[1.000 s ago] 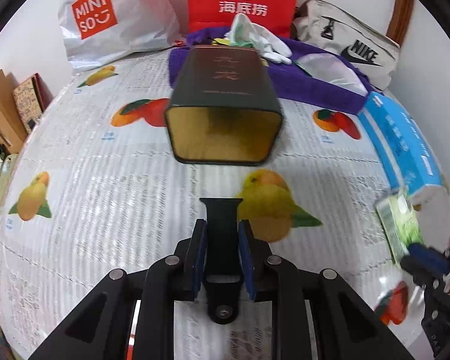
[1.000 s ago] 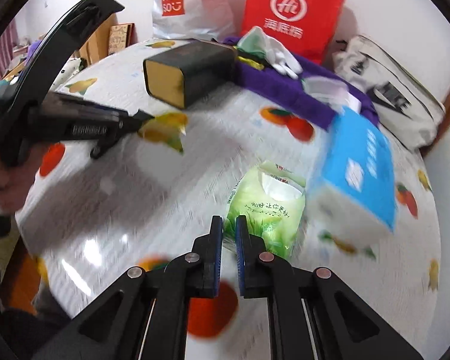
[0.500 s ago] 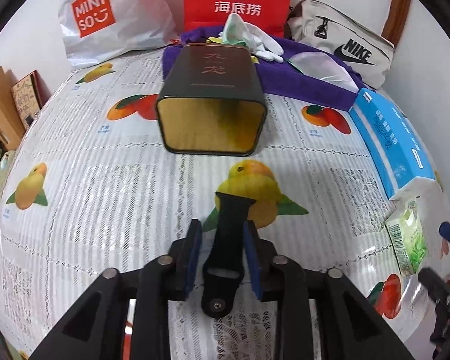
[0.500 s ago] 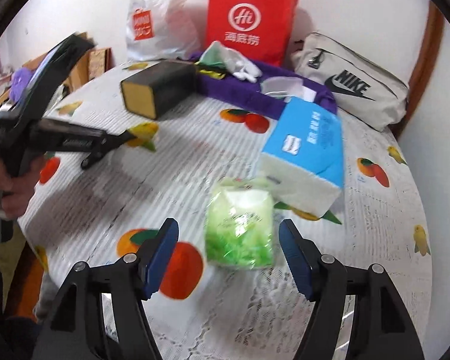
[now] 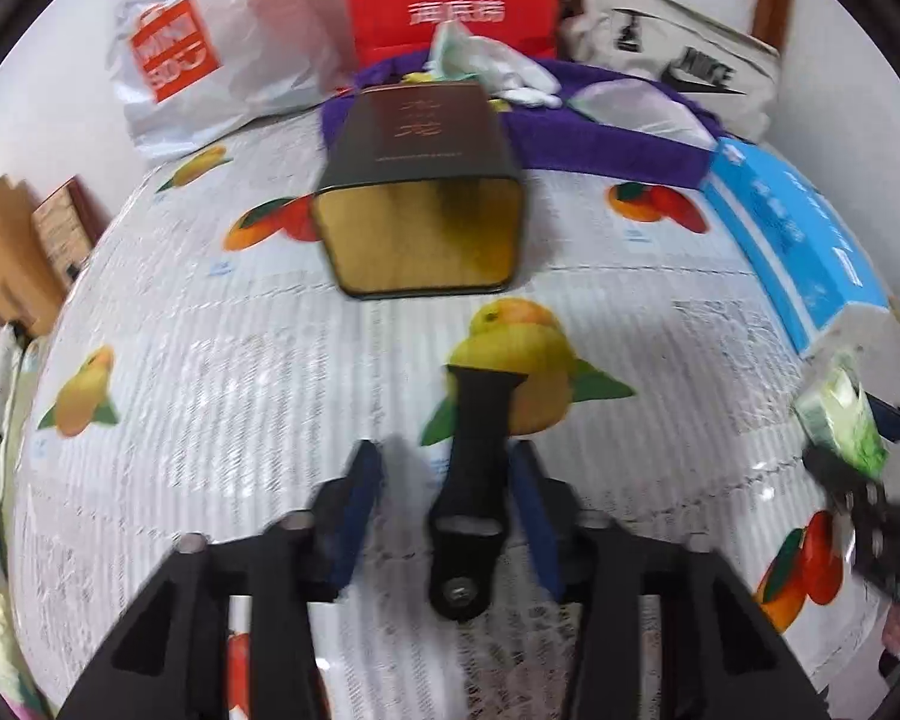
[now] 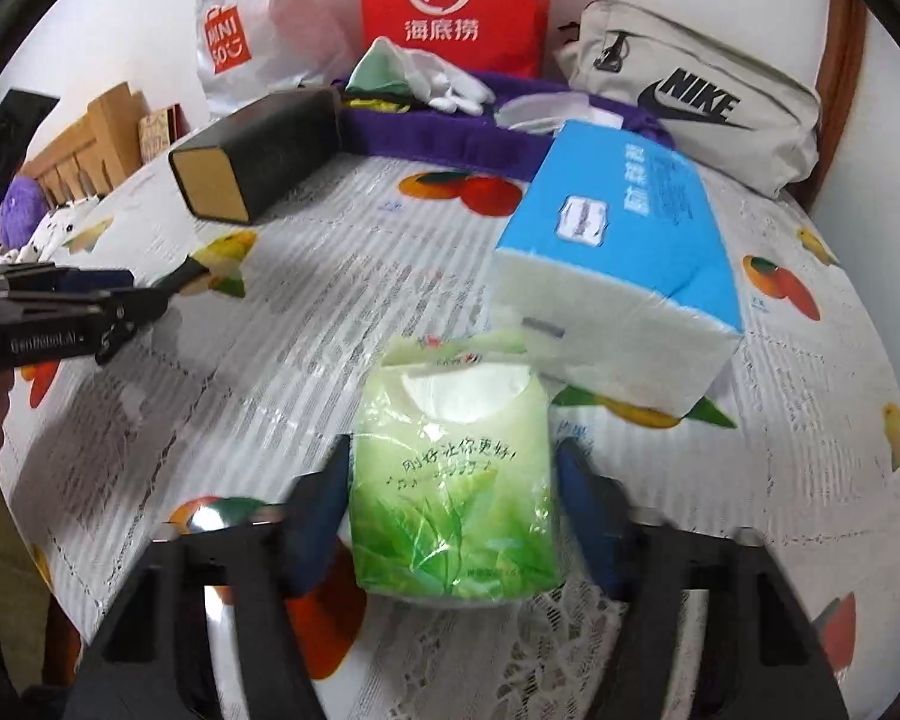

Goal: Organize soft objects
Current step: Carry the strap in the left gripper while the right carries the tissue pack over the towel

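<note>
A green tissue pack (image 6: 453,480) lies on the fruit-print tablecloth (image 6: 342,300), between the two fingers of my right gripper (image 6: 453,507), which is open around it; the pads sit close to its sides. It also shows at the right edge of the left wrist view (image 5: 840,420). A blue tissue pack (image 6: 624,252) lies just beyond it. My left gripper (image 5: 447,510) is open, with a black strap piece (image 5: 477,468) lying between its fingers near the right one. A dark box with a gold open end (image 5: 426,204) lies on its side ahead.
A purple cloth (image 6: 450,132) with white gloves (image 6: 444,81) lies at the back. Behind it stand a red bag (image 6: 450,0), a white Miniso bag (image 6: 246,30) and a Nike pouch (image 6: 696,108). Cardboard items (image 5: 24,240) sit left.
My right gripper opened wide and moved forward so its fingers flank the green tissue pack. My left gripper opened, releasing the black strap piece, and shifted slightly.
</note>
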A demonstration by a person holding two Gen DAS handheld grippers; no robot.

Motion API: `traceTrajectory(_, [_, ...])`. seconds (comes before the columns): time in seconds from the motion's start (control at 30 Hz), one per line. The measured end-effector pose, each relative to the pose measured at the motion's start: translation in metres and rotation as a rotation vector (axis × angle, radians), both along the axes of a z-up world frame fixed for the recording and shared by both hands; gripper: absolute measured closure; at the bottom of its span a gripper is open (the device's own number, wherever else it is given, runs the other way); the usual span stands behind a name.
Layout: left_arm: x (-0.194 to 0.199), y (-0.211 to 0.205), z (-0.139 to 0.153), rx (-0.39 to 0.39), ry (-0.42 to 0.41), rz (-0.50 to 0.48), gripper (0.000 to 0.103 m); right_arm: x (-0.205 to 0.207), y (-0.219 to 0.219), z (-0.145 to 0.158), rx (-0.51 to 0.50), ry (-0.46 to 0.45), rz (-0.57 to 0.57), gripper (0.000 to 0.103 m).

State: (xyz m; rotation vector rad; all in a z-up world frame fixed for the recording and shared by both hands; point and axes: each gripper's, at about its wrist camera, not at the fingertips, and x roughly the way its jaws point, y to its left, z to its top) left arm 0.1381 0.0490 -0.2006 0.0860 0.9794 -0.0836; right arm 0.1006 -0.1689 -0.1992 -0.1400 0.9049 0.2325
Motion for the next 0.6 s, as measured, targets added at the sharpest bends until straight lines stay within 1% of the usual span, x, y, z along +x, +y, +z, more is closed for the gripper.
traceTrajectory(0.03, [0.001,-0.002,0.0,-0.012,0.0,-0.013,0.08,0.001,0.0,0.0,0.004,0.006,0.001,0.052])
traceTrajectory(0.07, [0.002,-0.004,0.0,-0.008,0.001,-0.013,0.082,0.0,0.0,0.001,0.001,0.005,0.004,0.052])
traceTrajectory(0.13, [0.003,-0.006,0.002,0.008,0.008,-0.016,0.082,-0.003,-0.001,0.002,-0.012,0.009,0.017,0.052])
traceTrajectory(0.23, [0.0,-0.004,0.002,-0.003,0.023,-0.009,0.082,-0.009,-0.007,0.004,-0.021,0.015,0.011,0.052])
traceTrajectory(0.37, [-0.002,-0.001,0.001,-0.014,0.012,-0.013,0.081,-0.011,-0.02,0.003,-0.03,0.026,-0.02,0.052])
traceTrajectory(0.53, [-0.003,-0.002,-0.001,-0.015,-0.002,-0.027,0.083,-0.007,-0.026,0.003,-0.011,0.026,-0.041,0.052])
traceTrajectory(0.6, [-0.002,0.0,0.0,-0.034,0.002,-0.023,0.083,-0.006,-0.028,0.003,0.003,0.029,-0.045,0.052])
